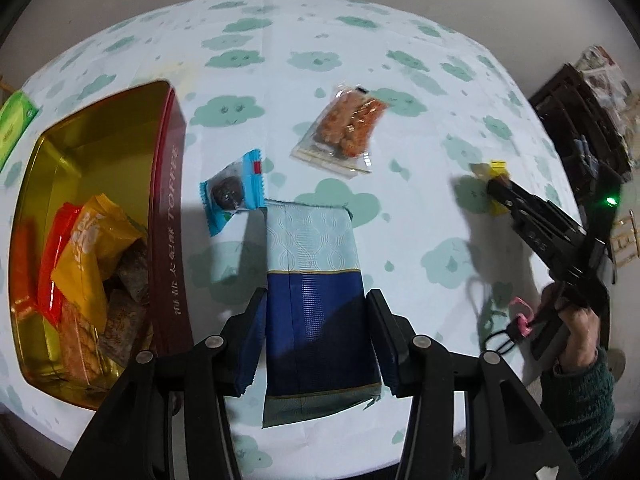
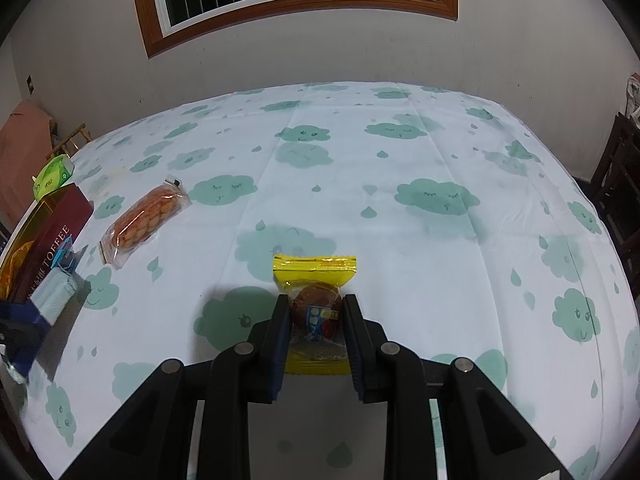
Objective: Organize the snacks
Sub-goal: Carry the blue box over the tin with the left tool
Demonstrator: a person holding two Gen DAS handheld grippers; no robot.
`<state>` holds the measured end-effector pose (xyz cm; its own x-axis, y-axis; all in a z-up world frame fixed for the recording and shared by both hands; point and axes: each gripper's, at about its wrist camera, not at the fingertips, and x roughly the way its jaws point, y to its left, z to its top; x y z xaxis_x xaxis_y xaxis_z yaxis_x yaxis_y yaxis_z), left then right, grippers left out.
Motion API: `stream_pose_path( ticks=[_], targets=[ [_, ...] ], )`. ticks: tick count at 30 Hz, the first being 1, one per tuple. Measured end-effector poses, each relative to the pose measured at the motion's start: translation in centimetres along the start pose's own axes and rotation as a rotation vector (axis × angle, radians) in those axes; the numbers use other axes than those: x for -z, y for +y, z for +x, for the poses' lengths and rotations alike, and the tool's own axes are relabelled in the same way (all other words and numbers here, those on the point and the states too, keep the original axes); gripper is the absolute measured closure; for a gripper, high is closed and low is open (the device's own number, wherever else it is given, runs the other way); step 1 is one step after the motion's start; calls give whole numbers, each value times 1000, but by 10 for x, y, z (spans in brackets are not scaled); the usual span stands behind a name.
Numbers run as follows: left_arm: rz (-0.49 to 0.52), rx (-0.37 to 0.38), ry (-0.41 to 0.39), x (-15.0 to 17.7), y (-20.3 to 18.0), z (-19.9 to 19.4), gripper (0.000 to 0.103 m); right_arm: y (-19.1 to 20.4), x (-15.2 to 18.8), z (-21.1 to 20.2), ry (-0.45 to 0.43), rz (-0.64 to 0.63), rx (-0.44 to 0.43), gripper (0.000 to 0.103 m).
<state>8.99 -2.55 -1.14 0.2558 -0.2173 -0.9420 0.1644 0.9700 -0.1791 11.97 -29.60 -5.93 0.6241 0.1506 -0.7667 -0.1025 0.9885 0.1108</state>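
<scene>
Here, left gripper (image 1: 316, 320): jaws pressed on the sides of the blue pouch (image 1: 314, 280), long axis running straight ahead along the fingers.
Tin (image 1: 170, 216): open toffee box directly left of the pouch, near, already part-filled with snacks.
Right gripper (image 2: 316, 320): closed on the yellow packet (image 2: 315, 280), well right of the tin.
Nearer hand: the left, so its pouch likely goes in first.
Loose on the cloth: blue-wrapped sweet (image 1: 234, 196), clear cracker bag (image 1: 344, 126).
</scene>
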Motion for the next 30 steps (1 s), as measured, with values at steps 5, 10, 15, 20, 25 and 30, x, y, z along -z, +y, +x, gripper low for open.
stream_pose_path(
  ticks=[5,10,15,20,25,30],
  targets=[
    [30,3,-34,3,-3,-15,59,0,0,0,1,-2,3,77],
    [46,12,-62,4,-5,-26,59,0,1,0,0,-3,4,77],
    [43,-6,-105,-1,3,-42,59,0,1,1,1,-6,8,77],
    [27,-61,-149,-7,27,-62,59,0,1,1,1,-6,8,77],
    [5,-132,-175,-8,57,-77,59,1,1,1,1,-6,9,77],
    [-24,-180,-184,-4,90,-85,59,1,2,1,1,-7,10,77]
  ],
)
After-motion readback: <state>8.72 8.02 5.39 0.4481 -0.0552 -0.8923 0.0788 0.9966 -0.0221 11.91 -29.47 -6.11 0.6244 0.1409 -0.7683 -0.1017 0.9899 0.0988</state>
